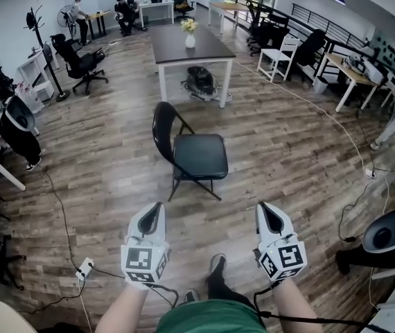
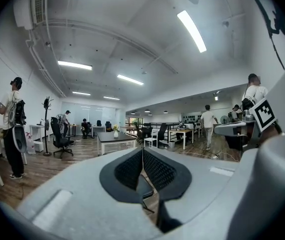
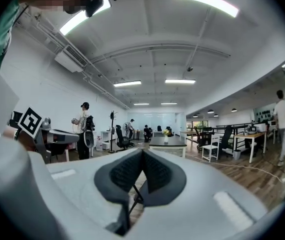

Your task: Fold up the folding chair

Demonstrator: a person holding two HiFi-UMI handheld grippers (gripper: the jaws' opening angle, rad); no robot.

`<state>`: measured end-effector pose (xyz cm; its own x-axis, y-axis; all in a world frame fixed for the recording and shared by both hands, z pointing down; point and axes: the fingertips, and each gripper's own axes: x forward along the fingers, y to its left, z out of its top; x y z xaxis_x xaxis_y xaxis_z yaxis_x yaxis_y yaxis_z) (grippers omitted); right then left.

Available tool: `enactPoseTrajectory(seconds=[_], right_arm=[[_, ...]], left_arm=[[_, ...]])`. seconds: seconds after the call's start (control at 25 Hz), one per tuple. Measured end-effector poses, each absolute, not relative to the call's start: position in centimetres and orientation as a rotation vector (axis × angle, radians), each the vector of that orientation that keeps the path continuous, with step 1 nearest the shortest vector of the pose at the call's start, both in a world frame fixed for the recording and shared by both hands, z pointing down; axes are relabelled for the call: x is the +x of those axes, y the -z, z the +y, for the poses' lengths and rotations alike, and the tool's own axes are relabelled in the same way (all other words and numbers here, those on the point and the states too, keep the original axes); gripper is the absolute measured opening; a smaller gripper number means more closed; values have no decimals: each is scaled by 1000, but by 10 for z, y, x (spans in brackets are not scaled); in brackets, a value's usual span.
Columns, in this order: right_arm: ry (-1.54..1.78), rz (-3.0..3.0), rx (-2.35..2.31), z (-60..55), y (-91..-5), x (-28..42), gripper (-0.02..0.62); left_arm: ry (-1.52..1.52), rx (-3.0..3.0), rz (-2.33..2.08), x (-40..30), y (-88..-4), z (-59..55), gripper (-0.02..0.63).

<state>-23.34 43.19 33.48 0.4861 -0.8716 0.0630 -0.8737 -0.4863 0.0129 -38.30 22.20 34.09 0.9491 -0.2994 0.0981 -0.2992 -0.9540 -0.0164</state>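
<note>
Two claws are held level and side by side at the near edge of the head view, the left claw (image 1: 157, 208) and the right claw (image 1: 265, 208). Each gripper view shows its ribbed pads (image 2: 155, 171) pressed together with nothing between them, so both are closed and empty. Straight out from them, well apart, the folding chair (image 1: 196, 155) stands open on the wooden floor (image 1: 287, 151), between the lines of the two claws. Its backrest (image 1: 161, 127) is on the left side, almost in front of the left claw, and the seat (image 1: 201, 156) goes out to the right. I judge therefore that the left hand is nearer to the back and the right hand to the seat's front edge. Only the head view gives this layout. The gripper views show just a piece of seat and the legs (image 3: 132, 194) under the shut pads, with the dark bench (image 1: 187, 44) far behind.
</note>
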Motion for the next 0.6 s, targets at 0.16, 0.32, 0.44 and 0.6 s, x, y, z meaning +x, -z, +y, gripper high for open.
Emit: enactPoseTrajectory(seconds=[0.16,0.32,0.44,0.6], right_arm=[[-129,-1619,2668,413,-354,-194,3],[-191,-1671,2669,394,-368,-144,3],[-209,-1717,2657,385,-372,-106,3],[-223,-1766,2636,379,-379,-64,3]], left_arm=[[217,-3082,495,-351,-351,209,14],[265,-3073,528,-309,-358,194,14],[293,-3067,553,-275,-361,188,14],[331,-3068,580,-237,-368,186,14]])
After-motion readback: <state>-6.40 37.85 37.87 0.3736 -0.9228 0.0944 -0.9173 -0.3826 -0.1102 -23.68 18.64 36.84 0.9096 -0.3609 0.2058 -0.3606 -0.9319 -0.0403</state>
